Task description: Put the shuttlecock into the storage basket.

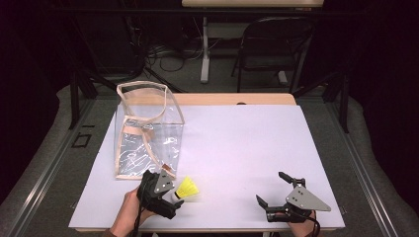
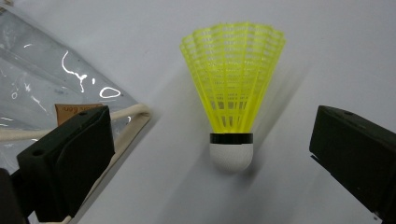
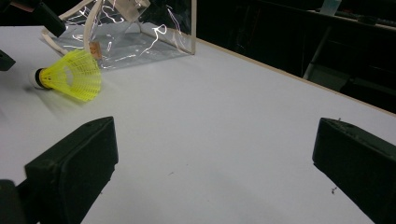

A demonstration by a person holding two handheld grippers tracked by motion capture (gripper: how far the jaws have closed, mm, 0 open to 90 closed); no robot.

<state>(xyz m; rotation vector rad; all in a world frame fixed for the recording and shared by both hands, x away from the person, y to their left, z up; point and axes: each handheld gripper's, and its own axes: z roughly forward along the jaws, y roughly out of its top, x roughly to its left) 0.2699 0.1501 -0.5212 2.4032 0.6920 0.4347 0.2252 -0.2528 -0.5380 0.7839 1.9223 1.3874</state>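
The shuttlecock (image 2: 231,93) lies on the surface just ahead of the left claw (image 1: 174,193), cork end towards it and yellow skirt pointing away, beside the clear bag (image 1: 146,133). The left claw's jaws stand wide apart either side of the cork. The right claw (image 1: 274,190), also open and empty, sits well apart to the right, so the left is much nearer.

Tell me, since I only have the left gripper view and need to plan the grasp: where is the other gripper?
Observer: The right gripper sits near the table's front right edge, jaws wide open, holding nothing.
Operator: Is the clear bag standing or flat?
Observer: The clear bag stands upright, top open, just behind the left gripper.
Operator: Is the shuttlecock lying down?
Observer: Yes, the right gripper view shows the shuttlecock on its side, white cork toward the left gripper.
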